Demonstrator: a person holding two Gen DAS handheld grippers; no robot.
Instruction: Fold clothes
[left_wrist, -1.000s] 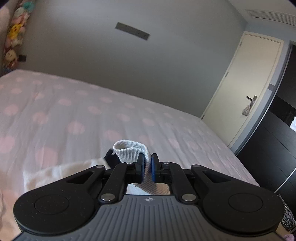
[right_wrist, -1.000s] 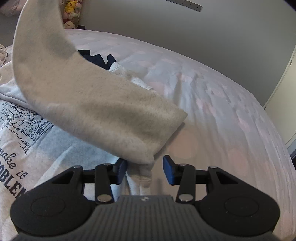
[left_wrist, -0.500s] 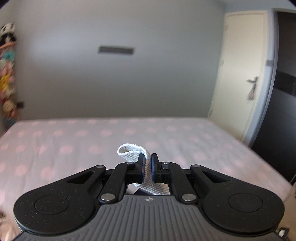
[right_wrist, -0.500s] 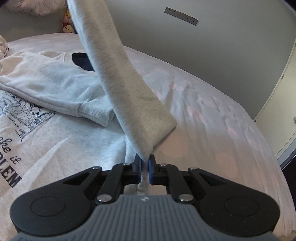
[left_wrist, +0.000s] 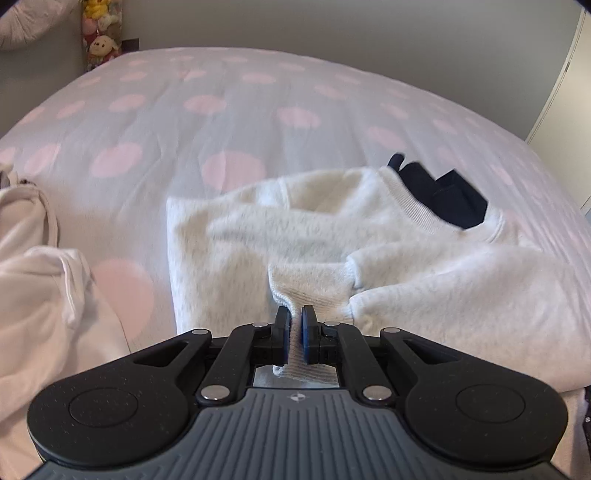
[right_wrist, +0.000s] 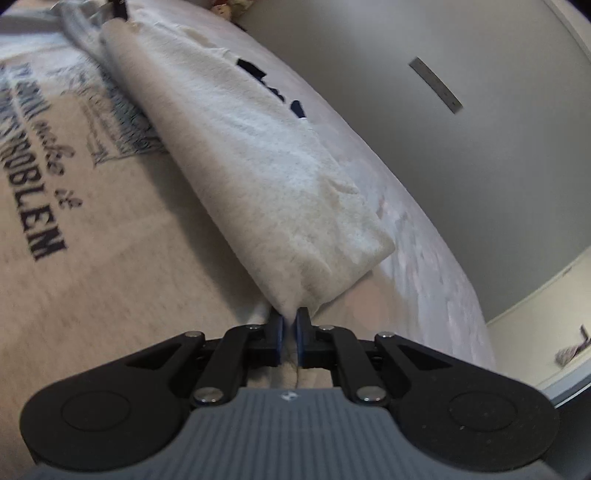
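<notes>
- The pale grey fleece sweatshirt with dark printed lettering (right_wrist: 92, 280) is found spread on the white bed cover with pink dots (left_wrist: 229, 110), its right sleeve (right_wrist: 258, 177) laid back over the printed front.
- The ribbed cuff of the other sleeve (left_wrist: 314, 295) is pinched between the jaws of the left gripper (left_wrist: 293, 328), which are pressed together on it; the hold appears intended to carry that sleeve inward across the body.
- The jaws of the right gripper (right_wrist: 290, 332) have just been closing and are now pinched on the edge of the sweatshirt at the sleeve fold, judged as an anchor so that the fold line is kept straight.
- A dark navy lining (left_wrist: 443, 195) is seen inside the neck opening.
- A second pale garment (left_wrist: 48, 295) is noted lying crumpled beside the sweatshirt, apart from it.
- No containers are in view; nothing is held in any.
- Soft toys (left_wrist: 98, 37) are noted beyond the head of the bed.
</notes>
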